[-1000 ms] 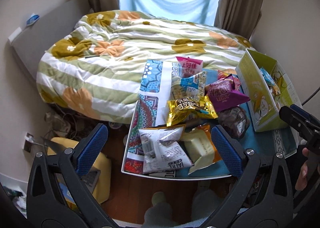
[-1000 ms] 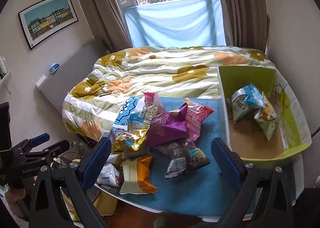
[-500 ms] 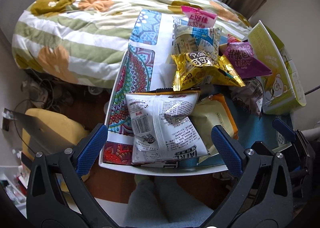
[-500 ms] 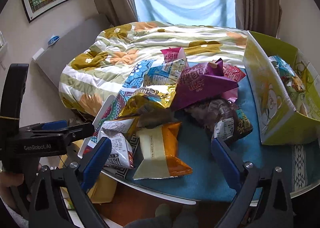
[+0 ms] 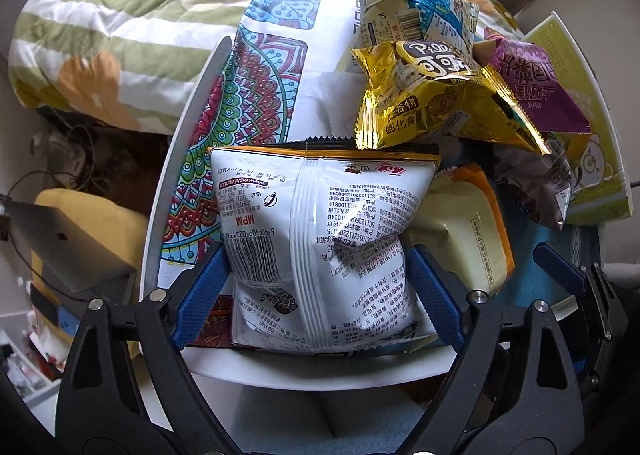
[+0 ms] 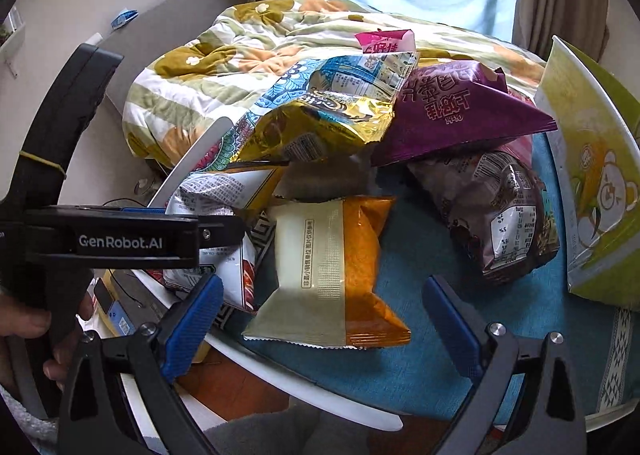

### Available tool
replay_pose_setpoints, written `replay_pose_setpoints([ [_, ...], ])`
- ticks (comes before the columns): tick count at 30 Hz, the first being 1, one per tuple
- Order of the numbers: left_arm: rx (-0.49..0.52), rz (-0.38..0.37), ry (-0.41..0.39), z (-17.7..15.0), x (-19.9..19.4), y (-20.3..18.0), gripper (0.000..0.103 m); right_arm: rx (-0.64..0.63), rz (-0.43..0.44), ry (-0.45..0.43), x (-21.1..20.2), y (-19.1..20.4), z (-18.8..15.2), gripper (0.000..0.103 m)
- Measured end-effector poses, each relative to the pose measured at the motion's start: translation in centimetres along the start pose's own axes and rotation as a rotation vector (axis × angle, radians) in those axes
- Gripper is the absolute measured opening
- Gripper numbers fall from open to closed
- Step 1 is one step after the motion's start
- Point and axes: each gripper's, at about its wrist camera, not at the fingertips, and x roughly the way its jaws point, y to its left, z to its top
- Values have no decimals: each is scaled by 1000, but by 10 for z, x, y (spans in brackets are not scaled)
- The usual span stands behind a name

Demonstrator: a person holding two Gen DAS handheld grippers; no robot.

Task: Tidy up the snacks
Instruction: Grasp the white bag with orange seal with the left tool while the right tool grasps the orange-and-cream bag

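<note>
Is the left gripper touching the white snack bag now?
Touching. In the left wrist view, both blue pads of the left gripper press against the sides of the white snack bag, with no gap visible.

right gripper point(image 6: 320, 319) jaws apart | over orange snack packet point(image 6: 332, 275) | green box point(image 6: 596, 183) right

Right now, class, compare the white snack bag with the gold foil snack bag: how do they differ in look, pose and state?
The white snack bag is matte white with black print and a barcode; the gold foil snack bag is shiny and crinkled. The white bag sits between the left gripper pads; no gripper touches the gold one. The white bag lies nearest the table edge, the gold farther back in the pile. Both are sealed and puffed.
</note>
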Motion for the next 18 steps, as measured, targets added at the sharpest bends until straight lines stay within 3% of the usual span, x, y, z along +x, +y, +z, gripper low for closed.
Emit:
replay_pose_setpoints([
  [7,12,3,-8,-4,-3,2,71,-16,14,22,6,-3,3,97],
  [18,1,-2,-45,-11,-18,11,64,-43,22,50,29,0,11,91],
])
